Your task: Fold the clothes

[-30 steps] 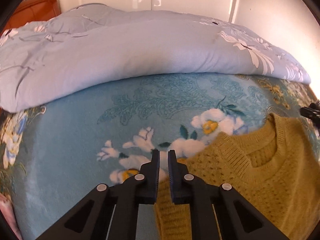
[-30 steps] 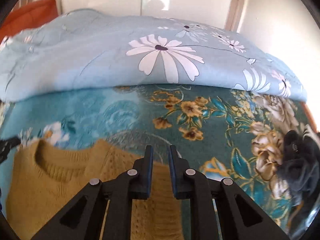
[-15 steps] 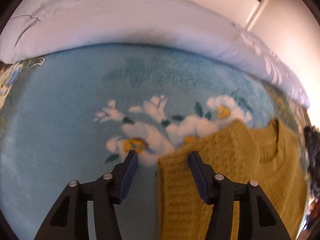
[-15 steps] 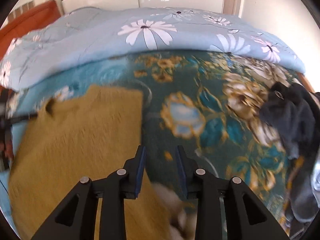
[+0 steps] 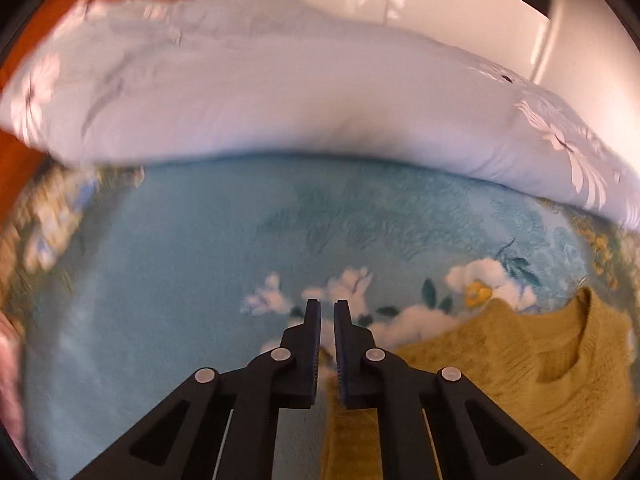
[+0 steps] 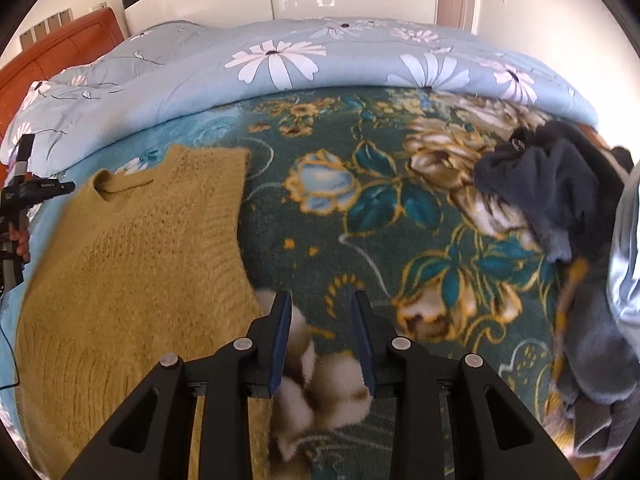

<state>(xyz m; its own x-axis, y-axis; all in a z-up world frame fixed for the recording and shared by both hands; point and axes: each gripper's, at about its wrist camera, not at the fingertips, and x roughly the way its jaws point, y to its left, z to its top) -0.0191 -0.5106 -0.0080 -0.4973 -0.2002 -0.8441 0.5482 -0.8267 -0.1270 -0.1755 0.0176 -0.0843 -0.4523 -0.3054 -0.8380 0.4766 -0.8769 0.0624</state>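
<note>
The left gripper (image 5: 327,312) had its two black fingers drawn nearly together, only a thin slit between the blue pads, and nothing could be made out between the tips. The right gripper (image 6: 322,300) had its fingers spread well apart, with nothing held between them. From the right wrist view, the left gripper (image 6: 38,190) also showed at the far left edge, with fingers of the person's hand (image 6: 20,240) gripping its handle
</note>
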